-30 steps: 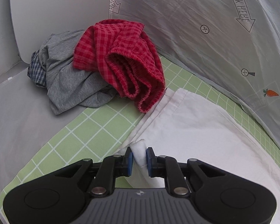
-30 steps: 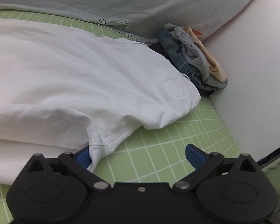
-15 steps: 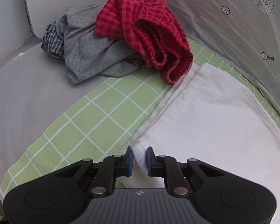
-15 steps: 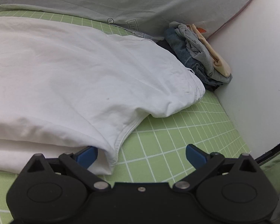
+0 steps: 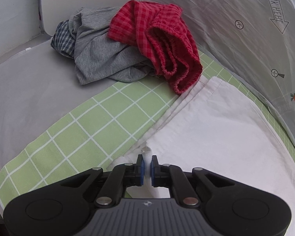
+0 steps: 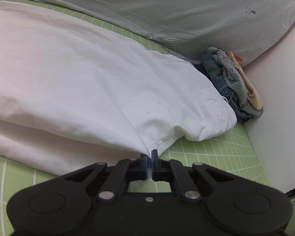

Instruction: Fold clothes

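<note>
My left tongs point(image 5: 147, 165) and right tongs point(image 6: 149, 162) both pinch the white garment's point(image 6: 84, 74) near edges; thin, limp cloth, light, sags between grips.

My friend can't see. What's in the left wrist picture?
The left tongs pinch a corner of the white cotton garment spread on a green checked sheet. Behind lie crumpled red gingham shorts and a grey jersey top.

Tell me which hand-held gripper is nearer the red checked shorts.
Left. The left hand-held gripper pinches the white garment, with the red checked shorts ahead of it. The right hand-held gripper grips another edge; the shorts are outside its view.
</note>
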### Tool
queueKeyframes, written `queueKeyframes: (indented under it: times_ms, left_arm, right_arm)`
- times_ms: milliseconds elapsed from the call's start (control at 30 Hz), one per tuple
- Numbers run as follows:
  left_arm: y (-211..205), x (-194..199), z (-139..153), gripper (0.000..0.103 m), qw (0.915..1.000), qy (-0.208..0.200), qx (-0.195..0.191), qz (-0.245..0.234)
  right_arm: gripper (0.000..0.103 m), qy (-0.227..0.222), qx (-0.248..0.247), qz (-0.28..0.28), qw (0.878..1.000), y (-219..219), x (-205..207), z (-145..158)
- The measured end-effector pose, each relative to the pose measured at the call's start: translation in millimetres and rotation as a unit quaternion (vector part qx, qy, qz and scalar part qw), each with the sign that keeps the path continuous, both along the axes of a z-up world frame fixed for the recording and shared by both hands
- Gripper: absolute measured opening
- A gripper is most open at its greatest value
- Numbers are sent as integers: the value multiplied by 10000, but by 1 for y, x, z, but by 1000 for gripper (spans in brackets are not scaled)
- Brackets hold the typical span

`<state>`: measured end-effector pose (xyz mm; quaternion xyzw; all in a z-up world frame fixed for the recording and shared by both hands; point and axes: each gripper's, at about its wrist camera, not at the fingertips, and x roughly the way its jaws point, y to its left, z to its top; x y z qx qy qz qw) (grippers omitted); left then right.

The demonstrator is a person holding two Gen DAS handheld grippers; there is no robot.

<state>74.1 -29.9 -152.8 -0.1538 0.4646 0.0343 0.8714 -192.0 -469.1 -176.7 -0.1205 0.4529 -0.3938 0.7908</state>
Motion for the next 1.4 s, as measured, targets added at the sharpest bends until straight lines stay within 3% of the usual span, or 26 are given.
queueKeyframes:
  times_ms: [200, 400, 433, 500, 567, 667, 733, 767, 833, 900, 1033, 1267, 1400]
  left_arm:
    - [-1, -15, 49, 7, 9977, -649, 51, -203]
    - [6, -22, 15, 8, 9993, -186, 271, -195]
    - [6, -22, 11, 9, 9992, -120, 307, -220]
    - [7, -24, 3, 12, 9989, 13, 379, -269]
    - [7, -25, -5, 13, 9984, 145, 451, -319]
    - [6, -26, -16, 39, 9969, 333, 572, -419]
    - [3, -23, -18, 69, 9952, 400, 701, -561]
    - [2, -22, -19, 74, 9945, 432, 752, -592]
    - [1, -20, -23, 86, 9935, 522, 784, -640]
    - [0, -17, -27, 87, 9927, 623, 774, -687]
    - [1, -10, -39, 92, 9914, 734, 696, -830]
    - [-11, 8, -41, 92, 9844, 503, 1030, -1334]
    - [-15, 17, -44, 99, 9803, 537, 1141, -1517]
  right_arm:
    - [3, -313, -380, -7, 9988, 9, -12, 19]
    - [3, -134, 323, -151, 9993, 0, -15, 1]
    - [7, -84, 458, -185, 9987, -2, -15, -2]
    - [22, -8, 728, -244, 9971, -4, -15, -7]
    - [57, -236, 980, -194, 9947, -2, -21, -3]
    - [84, -606, 1210, -79, 9908, 1, -24, 9]
    - [93, -908, 1381, 98, 9862, 2, -22, 19]
    - [101, -1064, 1468, 182, 9833, 3, -21, 24]
    - [103, -1447, 1675, 286, 9748, 2, -14, 33]
    - [103, -1730, 1972, 265, 9646, -2, -6, 36]
    - [103, -1878, 2446, 152, 9511, -10, 20, 28]
    - [103, -1700, 2737, -59, 9467, -13, 58, 15]
    - [103, -1700, 2784, -99, 9452, -15, 73, 8]
